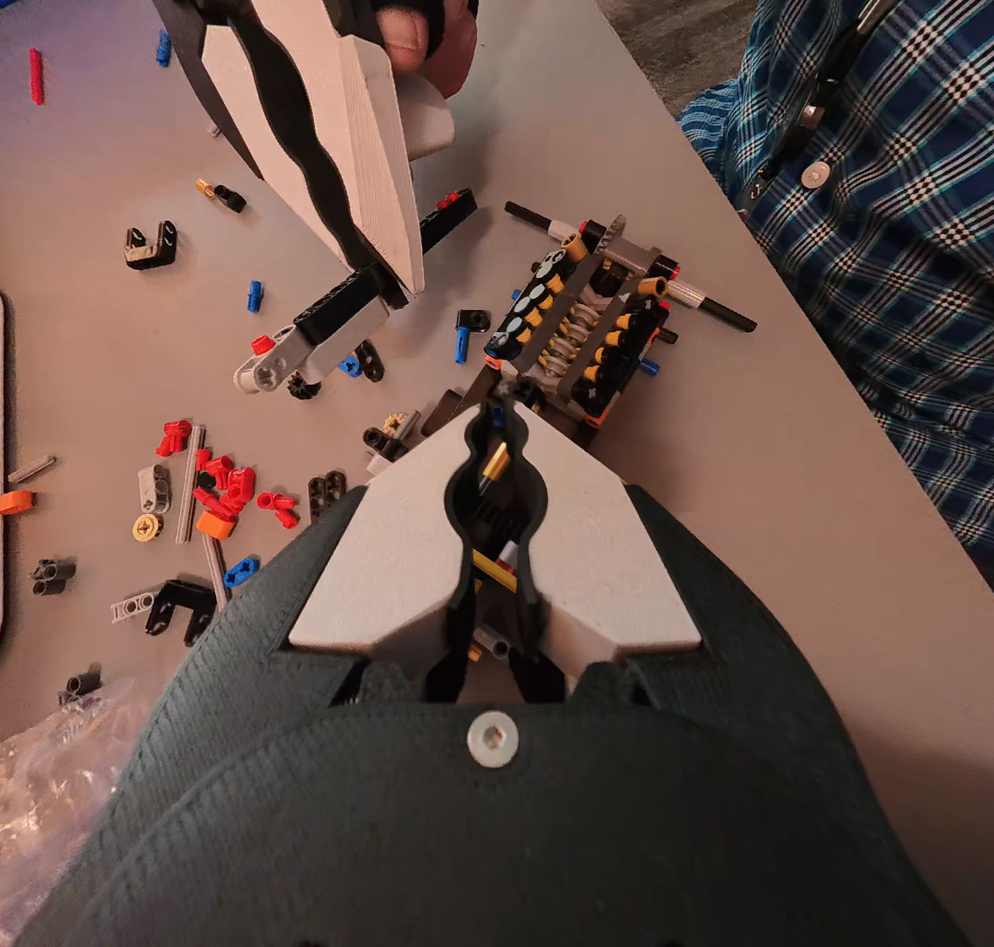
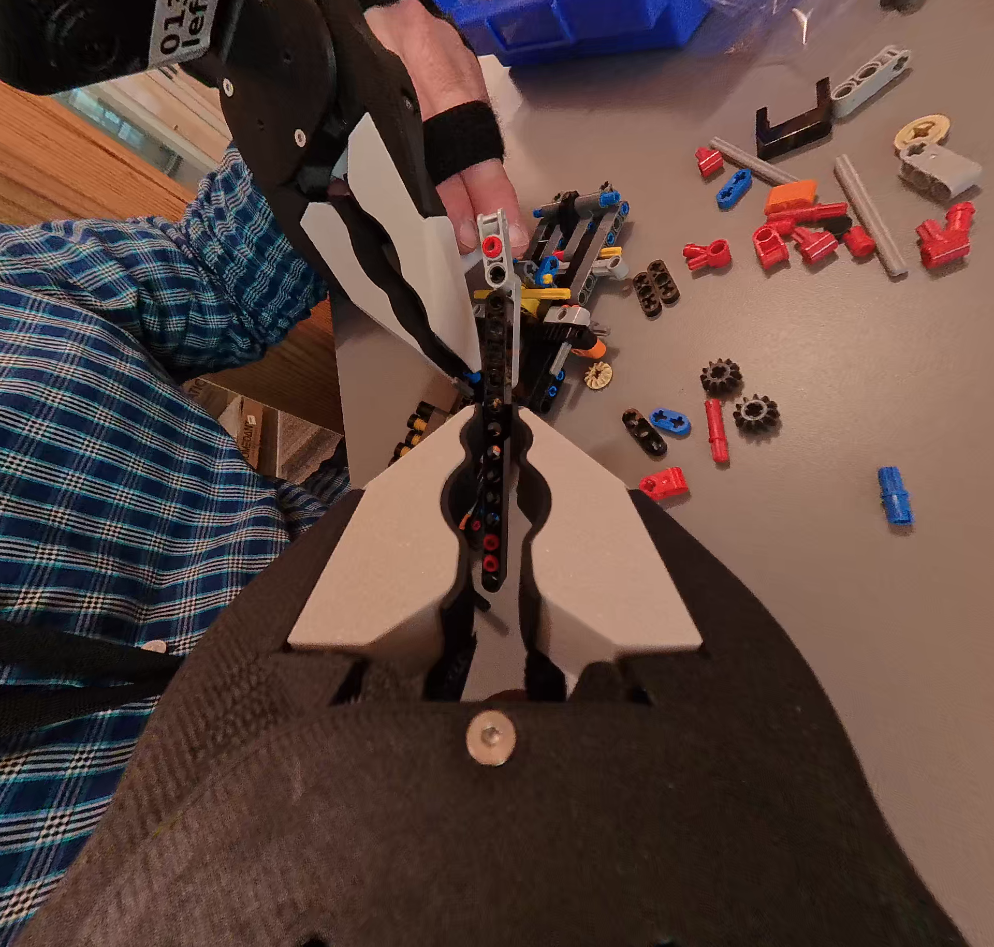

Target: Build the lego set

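Observation:
My left gripper (image 1: 497, 410) is shut on the near end of the partly built lego chassis (image 1: 581, 324), a black, grey and yellow frame with axles that rests on the grey table (image 1: 618, 114). My right gripper (image 2: 495, 413) is shut on a long black holed beam (image 2: 494, 362) with red pins and a grey end piece. In the left wrist view this beam assembly (image 1: 344, 308) hangs from the right gripper (image 1: 398, 287), left of the chassis. In the right wrist view the left gripper (image 2: 473, 370) holds the chassis (image 2: 581, 244) just behind the beam.
Loose red connectors (image 1: 226, 480), grey axles, black gears (image 2: 721, 377) and blue pins (image 2: 894, 494) lie scattered on the table. A blue bin (image 2: 570, 7) stands at the back. A clear plastic bag (image 1: 48, 770) lies nearby. A person's plaid shirt (image 1: 887, 168) is at the table edge. Some 5 cm of space lies between my two pairs of fingers.

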Motion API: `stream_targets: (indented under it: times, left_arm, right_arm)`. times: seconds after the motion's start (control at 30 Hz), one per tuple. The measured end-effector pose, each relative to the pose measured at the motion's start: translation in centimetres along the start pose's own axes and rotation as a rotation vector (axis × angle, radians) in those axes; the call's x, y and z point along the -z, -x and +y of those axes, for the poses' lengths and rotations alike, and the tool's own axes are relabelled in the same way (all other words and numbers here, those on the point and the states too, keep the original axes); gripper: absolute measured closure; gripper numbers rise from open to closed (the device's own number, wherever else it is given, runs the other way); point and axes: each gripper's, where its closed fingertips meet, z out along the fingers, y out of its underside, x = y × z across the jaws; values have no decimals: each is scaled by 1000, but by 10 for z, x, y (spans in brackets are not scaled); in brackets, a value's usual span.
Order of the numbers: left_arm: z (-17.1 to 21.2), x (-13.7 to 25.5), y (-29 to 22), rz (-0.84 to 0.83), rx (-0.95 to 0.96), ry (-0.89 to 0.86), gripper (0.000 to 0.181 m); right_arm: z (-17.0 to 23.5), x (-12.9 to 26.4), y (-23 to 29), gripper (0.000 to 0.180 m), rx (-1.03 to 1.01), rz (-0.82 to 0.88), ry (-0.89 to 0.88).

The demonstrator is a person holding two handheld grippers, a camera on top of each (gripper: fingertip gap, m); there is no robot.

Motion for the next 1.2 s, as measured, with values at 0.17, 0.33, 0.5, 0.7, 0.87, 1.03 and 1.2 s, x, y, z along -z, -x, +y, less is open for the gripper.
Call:
stream_targets:
  times: [0.17,0.33,0.5,0.7,0.87,1.03,1.2]
  left_arm:
    - [3,2,-3,-17,12,-6,173]
    - [6,5,-2,-35,37,-13,153]
    - [5,25,16,-128,106,-54,140]
    - [-21,60,40,-271,133,-161,130]
    - [-29,52,36,-237,110,-151,160]
    - [-35,57,29,-176,112,-221,175]
    - [-37,71,28,-111,121,-273,175]
  right_arm:
    - [0,-1,1,174,-1,5,3]
    - [-3,-2,4,174,6,12,3]
    - [-5,-1,7,174,37,40,23]
    - [-8,-3,15,174,162,123,102]
    - [-11,-8,23,174,258,165,159]
    - [-15,-7,29,174,301,158,181]
    - [-22,-7,41,166,304,111,187]
